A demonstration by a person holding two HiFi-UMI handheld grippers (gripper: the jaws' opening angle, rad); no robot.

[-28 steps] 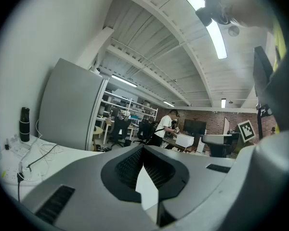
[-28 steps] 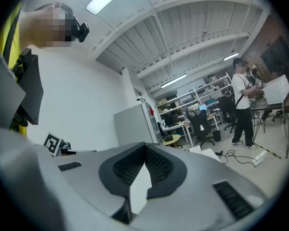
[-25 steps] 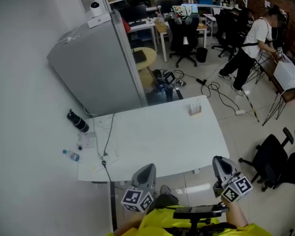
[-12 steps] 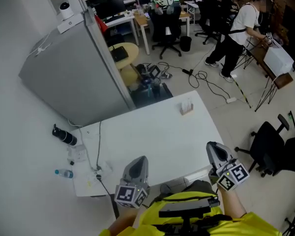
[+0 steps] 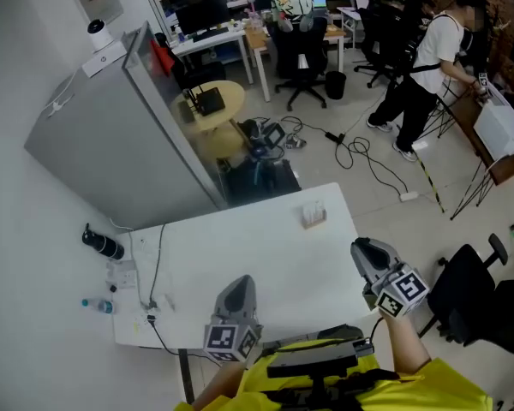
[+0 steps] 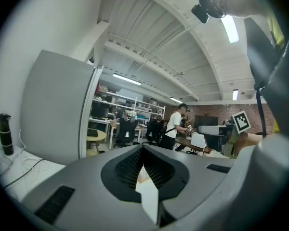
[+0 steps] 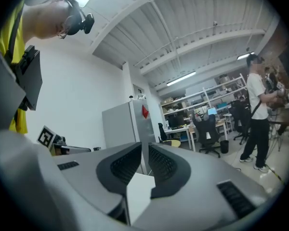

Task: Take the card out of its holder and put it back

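A small wooden card holder (image 5: 313,216) with a white card upright in it stands near the far right edge of the white table (image 5: 240,251). My left gripper (image 5: 238,288) hovers over the table's near edge, well short of the holder. Its jaws (image 6: 142,150) meet at the tips and hold nothing. My right gripper (image 5: 366,251) is at the table's right front corner, closer to the holder but still apart from it. Its jaws (image 7: 145,150) are opening; a thin slit shows between the pads, with nothing in it.
A black bottle (image 5: 101,245), a small water bottle (image 5: 97,306), papers and a cable (image 5: 157,264) lie at the table's left end. A tall grey cabinet (image 5: 120,135) stands behind the table. A black office chair (image 5: 484,302) is at the right, and a person (image 5: 428,67) stands far back.
The head view has swung, so the table and holder now sit lower and further left in the picture. Both grippers stay at the near edge, the right one now over the table's corner.
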